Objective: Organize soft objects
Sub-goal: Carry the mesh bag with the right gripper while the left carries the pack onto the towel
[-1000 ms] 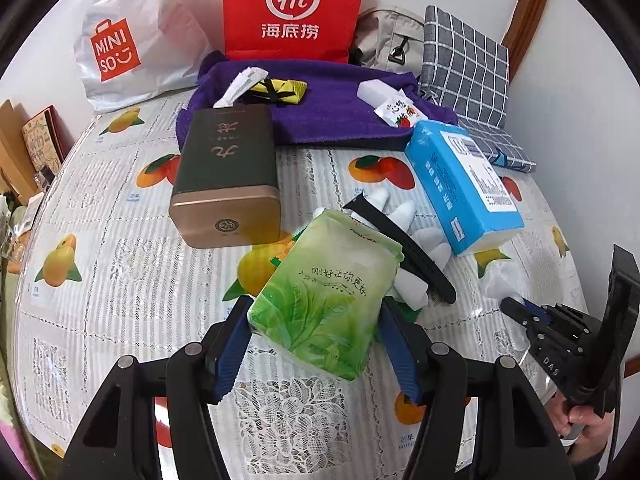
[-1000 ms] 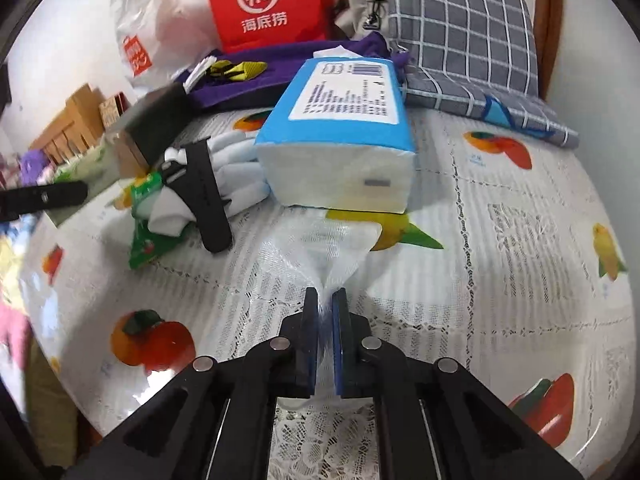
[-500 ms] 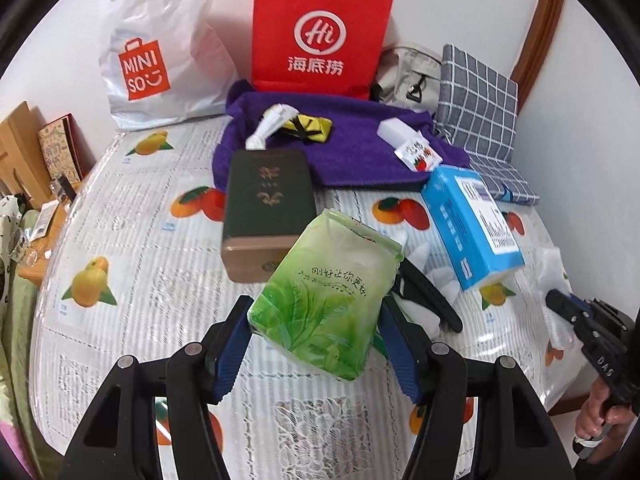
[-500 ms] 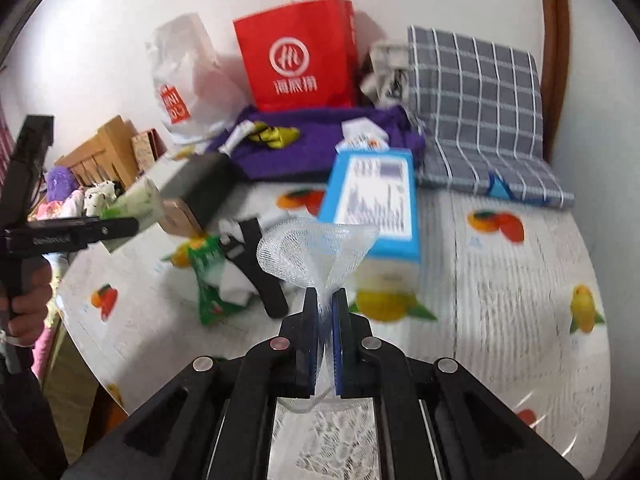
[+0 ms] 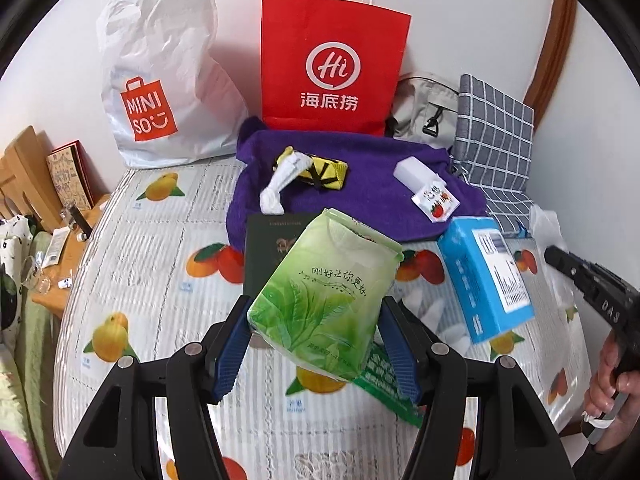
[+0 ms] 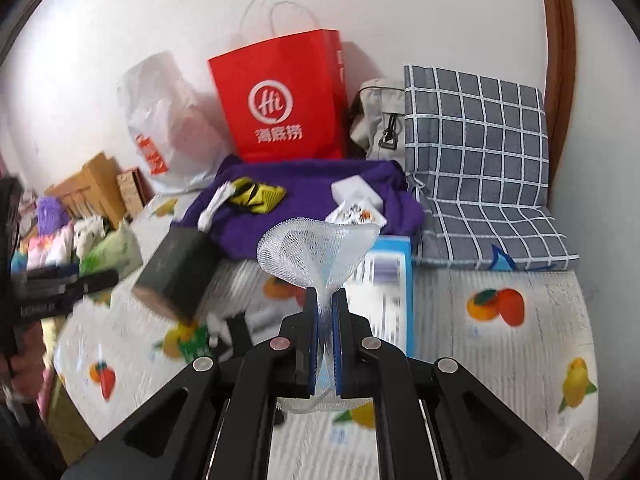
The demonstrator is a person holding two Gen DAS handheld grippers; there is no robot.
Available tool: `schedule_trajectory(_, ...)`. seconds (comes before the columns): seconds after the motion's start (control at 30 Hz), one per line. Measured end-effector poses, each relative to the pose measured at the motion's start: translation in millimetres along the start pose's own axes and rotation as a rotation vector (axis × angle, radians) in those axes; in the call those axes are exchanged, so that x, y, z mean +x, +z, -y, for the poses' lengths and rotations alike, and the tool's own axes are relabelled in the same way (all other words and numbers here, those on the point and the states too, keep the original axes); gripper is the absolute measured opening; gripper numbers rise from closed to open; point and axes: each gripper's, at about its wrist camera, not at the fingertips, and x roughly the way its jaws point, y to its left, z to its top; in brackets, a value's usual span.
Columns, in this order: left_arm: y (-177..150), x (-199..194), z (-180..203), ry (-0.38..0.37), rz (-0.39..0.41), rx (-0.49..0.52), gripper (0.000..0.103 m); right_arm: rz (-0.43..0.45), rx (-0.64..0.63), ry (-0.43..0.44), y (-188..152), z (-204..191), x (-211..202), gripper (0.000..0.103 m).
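My left gripper [image 5: 316, 344] is shut on a green tissue pack [image 5: 324, 296] and holds it above the fruit-print table [image 5: 160, 300]. My right gripper [image 6: 327, 320] is shut on a white foam net sleeve [image 6: 316, 252], also lifted; it shows at the right edge of the left wrist view [image 5: 588, 280]. A purple towel [image 5: 360, 184] lies at the back with a yellow pouch [image 5: 324, 168], a white roll [image 5: 280, 184], a white block [image 5: 412, 168] and a small packet [image 5: 436, 200] on it. A blue tissue pack [image 5: 488, 276] lies to the right.
A dark green box [image 5: 268, 252] lies behind the held pack. A red paper bag [image 5: 332, 68], a white MINISO bag [image 5: 164, 72], a beige bag [image 5: 428, 108] and a grey checked cushion [image 6: 476, 152] stand along the wall. White gloves with a black strap [image 5: 440, 312] lie below.
Both grippers have risen and drawn back from the table with their loads; the green pack and the net sleeve are higher, and more of the wall shows.
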Motion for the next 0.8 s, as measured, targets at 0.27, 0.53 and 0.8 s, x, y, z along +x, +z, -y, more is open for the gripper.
schedule_trajectory(0.27,28,15,-3,0.012,0.005,-0.023,0.061,0.044,-0.011,0.013,43,-4,22,0.006)
schedule_trajectory(0.53,61,44,-5,0.020,-0.022,-0.055,0.061,0.027,-0.015,0.033,73,-3,63,0.007)
schedule_trajectory(0.8,90,80,8,0.042,-0.048,-0.029,0.061,0.002,-0.021,0.068,95,-2,108,0.007)
